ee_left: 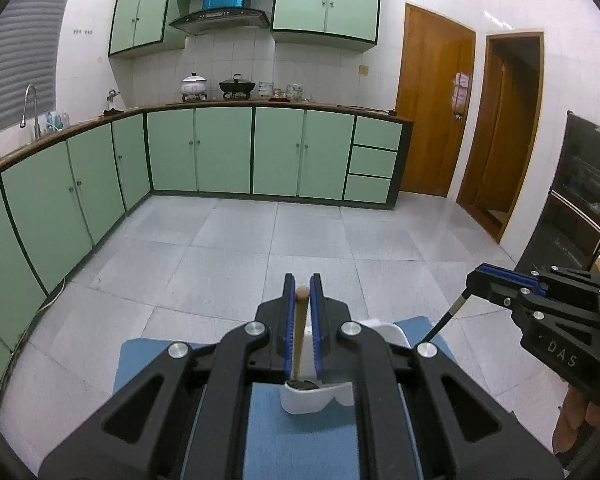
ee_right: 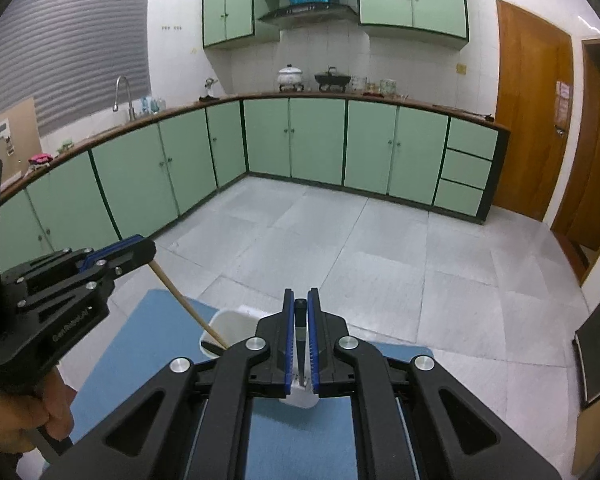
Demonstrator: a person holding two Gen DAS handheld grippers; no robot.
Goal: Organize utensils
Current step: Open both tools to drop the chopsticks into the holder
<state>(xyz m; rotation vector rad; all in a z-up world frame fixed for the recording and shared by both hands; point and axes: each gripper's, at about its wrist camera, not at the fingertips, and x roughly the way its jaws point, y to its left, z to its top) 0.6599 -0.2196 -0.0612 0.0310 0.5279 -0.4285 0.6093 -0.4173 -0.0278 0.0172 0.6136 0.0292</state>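
Observation:
My left gripper (ee_left: 302, 280) is shut on the wooden handle of a utensil (ee_left: 299, 332) that hangs down into a white holder (ee_left: 304, 402); its dark head (ee_left: 300, 385) sits inside the rim. From the right wrist view, the left gripper (ee_right: 146, 248) and its wooden handle (ee_right: 188, 304) slant into the same white holder (ee_right: 230, 320). My right gripper (ee_right: 300, 294) is shut on a black-handled utensil (ee_right: 300, 310), whose metal part points down at the holder. The right gripper (ee_left: 474, 278) and its black handle (ee_left: 446, 316) also show at the right of the left wrist view.
The holder stands on a blue mat (ee_left: 148, 360) (ee_right: 140, 340). Beyond lies a grey tiled floor (ee_left: 300, 232) with green cabinets (ee_left: 220, 148) along the far and left walls. Wooden doors (ee_left: 432, 100) and a black appliance (ee_left: 580, 200) stand at the right. A hand (ee_right: 32, 412) grips the left tool.

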